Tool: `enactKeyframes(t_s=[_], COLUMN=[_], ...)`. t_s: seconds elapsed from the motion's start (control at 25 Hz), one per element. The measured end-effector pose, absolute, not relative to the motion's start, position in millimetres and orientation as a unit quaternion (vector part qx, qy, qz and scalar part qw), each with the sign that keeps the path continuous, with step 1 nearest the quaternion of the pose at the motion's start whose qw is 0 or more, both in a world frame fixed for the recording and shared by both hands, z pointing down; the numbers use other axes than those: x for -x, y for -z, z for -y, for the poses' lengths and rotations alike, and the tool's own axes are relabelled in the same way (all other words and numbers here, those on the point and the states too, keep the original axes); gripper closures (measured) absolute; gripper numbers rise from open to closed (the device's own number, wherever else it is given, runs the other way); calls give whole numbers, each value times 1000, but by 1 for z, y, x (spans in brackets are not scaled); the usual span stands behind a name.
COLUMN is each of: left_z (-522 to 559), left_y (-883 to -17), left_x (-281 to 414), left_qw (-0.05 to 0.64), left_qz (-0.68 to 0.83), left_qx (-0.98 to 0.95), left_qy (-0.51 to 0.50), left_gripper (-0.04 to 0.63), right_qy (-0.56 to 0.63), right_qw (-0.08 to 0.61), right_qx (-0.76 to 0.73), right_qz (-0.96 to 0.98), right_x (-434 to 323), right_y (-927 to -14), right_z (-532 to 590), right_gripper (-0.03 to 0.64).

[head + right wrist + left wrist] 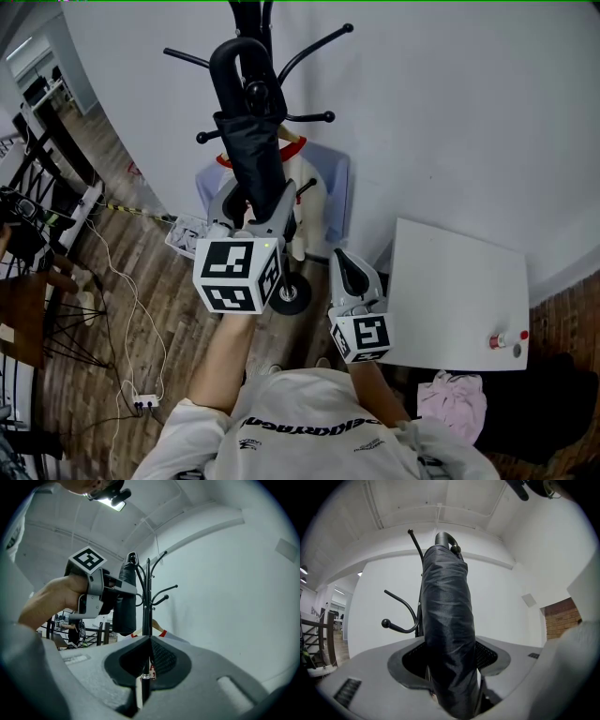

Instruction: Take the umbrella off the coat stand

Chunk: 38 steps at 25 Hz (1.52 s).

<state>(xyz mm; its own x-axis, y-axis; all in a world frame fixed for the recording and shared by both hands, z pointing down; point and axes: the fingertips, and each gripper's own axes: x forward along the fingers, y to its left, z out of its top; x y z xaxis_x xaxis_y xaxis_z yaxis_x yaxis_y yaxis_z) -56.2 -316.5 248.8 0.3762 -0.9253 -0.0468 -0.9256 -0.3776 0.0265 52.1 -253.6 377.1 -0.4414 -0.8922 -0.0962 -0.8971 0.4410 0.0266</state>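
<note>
White wall and plank floor back the coat stand (267, 23) in the head view. The folded black umbrella (251, 155) hangs down the front of the stand, and its crook (234, 56) seems to be hooked over the top. The left gripper (251, 214) clamps the umbrella's lower half, with the forearm reaching forward and up. The right gripper (345, 258) sits low, right of the stand's foot, elbow tucked. Risk: a sideways pull before the crook lifts clear would likely snag and rock the stand, or knock the hangered garment (305, 183) behind it.

Left gripper view: the jaws are closed on the umbrella (447, 634), which rises in front of the stand to its crook (444, 538), near a knobbed prong (399, 620). The slick fabric may slide in this grip.

Right gripper view: the jaws are drawn to a slit and hold nothing. The stand's pole (148, 602) shows beyond them, with the left gripper (119, 595) and the hand (51, 599) left of it.
</note>
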Motion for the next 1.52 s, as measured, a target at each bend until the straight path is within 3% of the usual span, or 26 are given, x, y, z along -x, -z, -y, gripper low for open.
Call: enactKeyframes(t_s=[0.56, 1.52], left_z=[295, 282], left_y=[-260, -372], left_x=[47, 49], left_qw=[6, -21], left_qz=[-531, -540], left_qx=[847, 841], left_qy=[-26, -18], left_gripper=[337, 337], right_qy=[-38, -37], right_qw=[24, 17], right_qx=[529, 528], right_qz=[-848, -848], right_x=[-49, -44], right_y=[-379, -388], right_z=[261, 272], right_gripper=[618, 618])
